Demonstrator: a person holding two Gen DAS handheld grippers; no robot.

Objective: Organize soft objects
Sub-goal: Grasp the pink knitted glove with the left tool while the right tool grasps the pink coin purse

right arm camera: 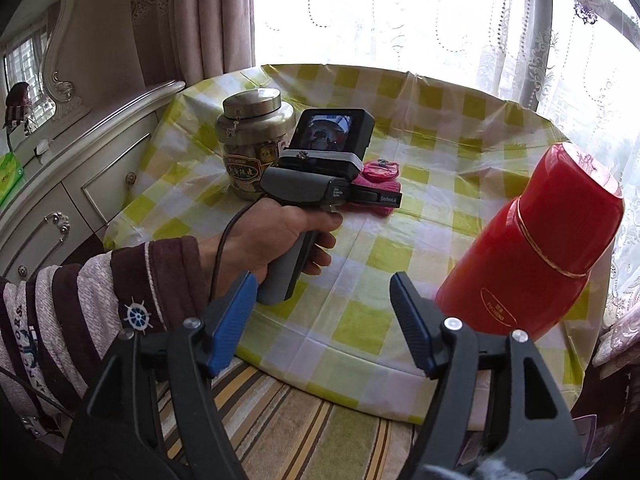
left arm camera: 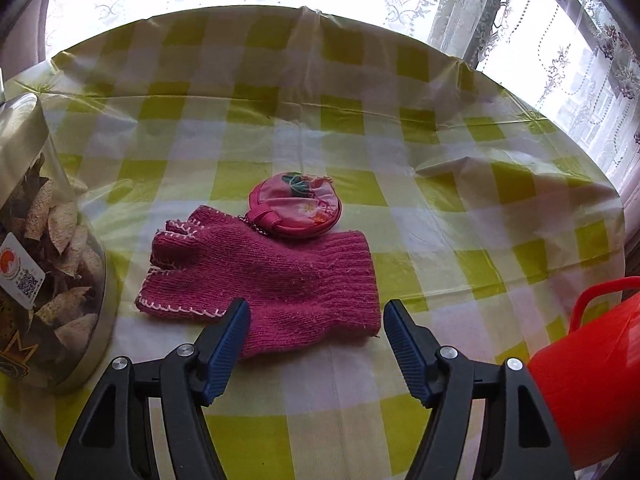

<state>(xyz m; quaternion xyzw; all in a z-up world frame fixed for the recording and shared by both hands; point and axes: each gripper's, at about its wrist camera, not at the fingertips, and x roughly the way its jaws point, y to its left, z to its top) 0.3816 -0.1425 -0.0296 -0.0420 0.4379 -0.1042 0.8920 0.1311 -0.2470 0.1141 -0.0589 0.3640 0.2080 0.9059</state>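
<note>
Glove (left arm camera: 272, 276) between spread, empty fingers (left arm camera: 230, 344)

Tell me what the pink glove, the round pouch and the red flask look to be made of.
Pink glove: knitted yarn, probably wool or acrylic; ribbed cuff, fuzzy surface, pale stitched edging.
Round pouch: smooth, slightly shiny fabric, satin-like, with a floral print.
Red flask: glossy hard shell, likely plastic, possibly painted metal; gold band around it.

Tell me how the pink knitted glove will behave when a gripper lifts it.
The pink knitted glove lies flat and limp, so it will probably droop from the pinch point. Its fuzzy knit should grip the ribbed pads well. It looks light, though lifting may nudge the round pouch touching it.
</note>
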